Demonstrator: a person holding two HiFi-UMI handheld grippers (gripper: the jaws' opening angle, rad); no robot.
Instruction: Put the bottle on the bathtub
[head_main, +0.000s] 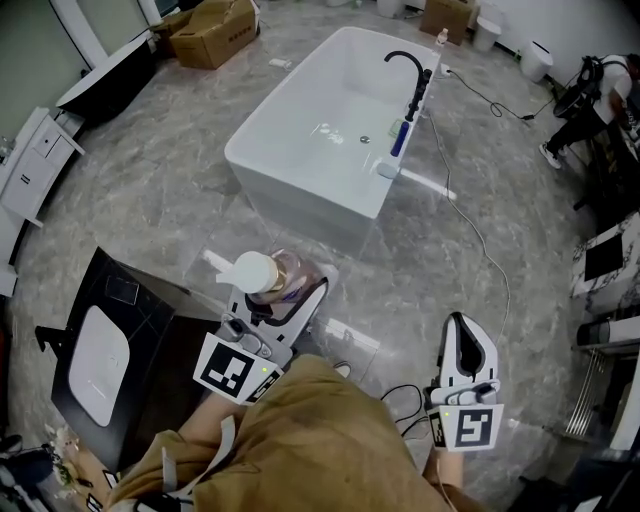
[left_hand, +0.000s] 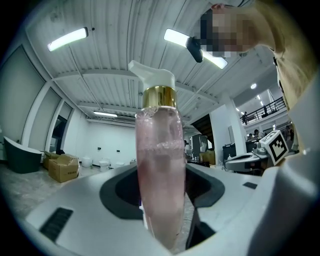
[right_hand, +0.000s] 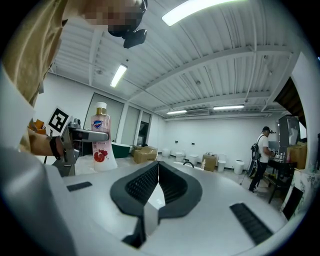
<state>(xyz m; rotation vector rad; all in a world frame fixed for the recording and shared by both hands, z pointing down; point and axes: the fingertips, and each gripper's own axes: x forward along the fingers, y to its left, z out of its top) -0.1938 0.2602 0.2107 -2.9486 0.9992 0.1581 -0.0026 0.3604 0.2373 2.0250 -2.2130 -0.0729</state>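
My left gripper (head_main: 290, 295) clamps the bottle (left_hand: 160, 170) upright, presumably for carrying to the bathtub (head_main: 310, 205) at twelve o'clock. My right gripper (head_main: 465, 335) is pinched together, empty.

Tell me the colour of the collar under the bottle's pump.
Gold: the bottle has a shiny gold collar under its white pump; clearest in left gripper view.

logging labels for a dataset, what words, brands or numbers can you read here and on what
No text reads clearly.
Pump bottle label: blue oval logo above a red picture, lettering too small to read.
Cardboard box: dark print on its side, blurred.
Left marker cube and right marker cube: black-and-white square patterns only, no words.
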